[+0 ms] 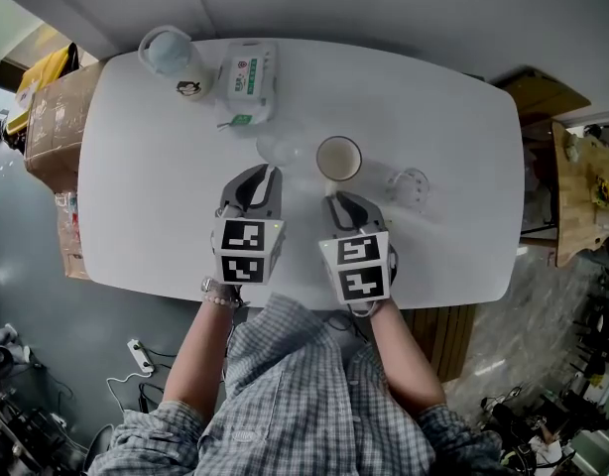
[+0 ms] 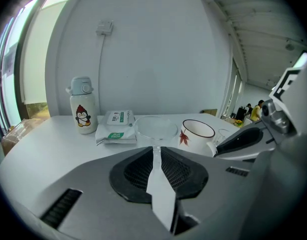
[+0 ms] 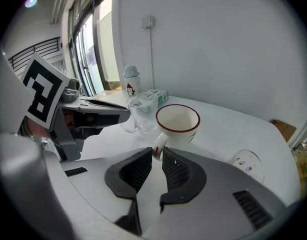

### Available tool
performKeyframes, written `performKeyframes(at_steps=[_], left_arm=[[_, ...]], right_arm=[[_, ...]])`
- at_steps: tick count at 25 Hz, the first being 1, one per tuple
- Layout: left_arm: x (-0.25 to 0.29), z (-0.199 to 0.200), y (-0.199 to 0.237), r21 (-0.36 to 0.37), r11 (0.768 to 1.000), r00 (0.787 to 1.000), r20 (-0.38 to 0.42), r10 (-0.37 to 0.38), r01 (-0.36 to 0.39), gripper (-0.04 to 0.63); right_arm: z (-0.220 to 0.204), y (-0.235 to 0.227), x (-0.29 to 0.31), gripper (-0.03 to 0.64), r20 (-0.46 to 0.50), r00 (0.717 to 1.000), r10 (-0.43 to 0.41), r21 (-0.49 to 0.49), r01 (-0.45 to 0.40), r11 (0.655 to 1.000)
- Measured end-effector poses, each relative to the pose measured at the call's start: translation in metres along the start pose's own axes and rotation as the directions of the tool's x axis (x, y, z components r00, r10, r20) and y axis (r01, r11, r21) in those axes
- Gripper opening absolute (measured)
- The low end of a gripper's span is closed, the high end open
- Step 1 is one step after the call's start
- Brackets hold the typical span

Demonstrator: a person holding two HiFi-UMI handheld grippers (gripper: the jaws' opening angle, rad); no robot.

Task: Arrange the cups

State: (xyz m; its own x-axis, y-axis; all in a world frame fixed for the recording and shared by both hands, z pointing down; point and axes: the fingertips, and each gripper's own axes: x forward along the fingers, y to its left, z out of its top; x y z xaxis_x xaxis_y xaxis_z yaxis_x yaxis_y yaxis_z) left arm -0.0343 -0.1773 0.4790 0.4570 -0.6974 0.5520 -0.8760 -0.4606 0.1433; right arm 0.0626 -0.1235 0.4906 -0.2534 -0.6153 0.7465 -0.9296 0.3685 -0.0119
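My right gripper [image 3: 157,155], tilted down, pinches the looped handle of the glossy, red-rimmed white mug [image 3: 177,125] just ahead; my left gripper [image 2: 154,153], jaws narrow, nips the clear glass cup [image 2: 156,128] at its tips.

The glass cup [image 2: 156,128] stands at the jaw tips of the left gripper [image 2: 153,151], the mug [image 3: 177,124] has its handle between the jaws of the right gripper [image 3: 157,154], and the wipes pack [image 2: 116,126] and bottle [image 2: 82,106] lie beyond.

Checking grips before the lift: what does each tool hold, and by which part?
The right tool grips the mug by its handle. The left tool appears to pinch the clear glass by its near wall.
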Motion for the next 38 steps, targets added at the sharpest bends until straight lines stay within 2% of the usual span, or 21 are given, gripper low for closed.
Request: performKeyframes(at_steps=[12, 17, 22, 25, 27, 29, 31, 34, 36, 38], left_arm=[[-0.001, -0.003, -0.005, -0.101, 0.994, 0.999, 0.0, 0.047, -0.047, 0.054], [0.0, -0.001, -0.009, -0.029, 0.996, 0.996, -0.001, 0.084, -0.084, 0.054], [-0.004, -0.001, -0.011, -0.046, 0.999, 1.0, 0.007, 0.02, -0.02, 0.057], [-0.011, -0.001, -0.009, -0.025, 0.999, 1.0, 0.0, 0.02, -0.02, 0.072], [-0.019, -0.001, -0.006, -0.015, 1.0, 1.0, -0.005, 0.027, -0.027, 0.074], [-0.027, -0.001, -0.003, -0.007, 0.999, 0.999, -0.005, 0.038, -0.038, 0.074], [-0.036, -0.001, 0.0, 0.002, 0.998, 0.998, -0.005, 0.056, -0.056, 0.074], [-0.042, -0.004, -0.001, 0.051, 0.996, 0.997, -0.024, 0.071, -0.07, 0.072], [-0.036, -0.012, -0.001, 0.081, 0.995, 0.997, -0.055, 0.06, -0.056, 0.072], [-0.029, -0.02, -0.002, 0.08, 0.996, 0.996, -0.086, 0.037, -0.031, 0.074]], right_arm=[[0.012, -0.004, 0.01, 0.069, 0.003, 0.994, 0.108, -0.05, -0.108, 0.993], [0.011, -0.003, 0.007, 0.066, -0.002, 0.993, 0.121, -0.088, -0.121, 0.989], [0.012, -0.009, -0.018, 0.095, 0.044, 0.988, 0.149, -0.09, -0.145, 0.985], [0.01, -0.039, -0.049, 0.112, 0.09, 0.991, 0.098, -0.117, -0.087, 0.989], [0.0, -0.074, -0.069, 0.114, 0.094, 0.995, 0.022, -0.128, -0.01, 0.992], [-0.017, -0.113, -0.083, 0.114, 0.066, 0.996, -0.066, -0.139, 0.075, 0.987], [-0.038, -0.141, -0.09, 0.114, 0.016, 0.992, -0.125, -0.175, 0.126, 0.977], [-0.06, -0.157, -0.09, 0.114, -0.043, 0.99, -0.133, -0.214, 0.121, 0.969], [-0.067, -0.16, -0.086, 0.114, -0.06, 0.991, -0.118, -0.212, 0.103, 0.972], [-0.076, -0.158, -0.081, 0.114, -0.088, 0.991, -0.098, -0.212, 0.077, 0.974]])
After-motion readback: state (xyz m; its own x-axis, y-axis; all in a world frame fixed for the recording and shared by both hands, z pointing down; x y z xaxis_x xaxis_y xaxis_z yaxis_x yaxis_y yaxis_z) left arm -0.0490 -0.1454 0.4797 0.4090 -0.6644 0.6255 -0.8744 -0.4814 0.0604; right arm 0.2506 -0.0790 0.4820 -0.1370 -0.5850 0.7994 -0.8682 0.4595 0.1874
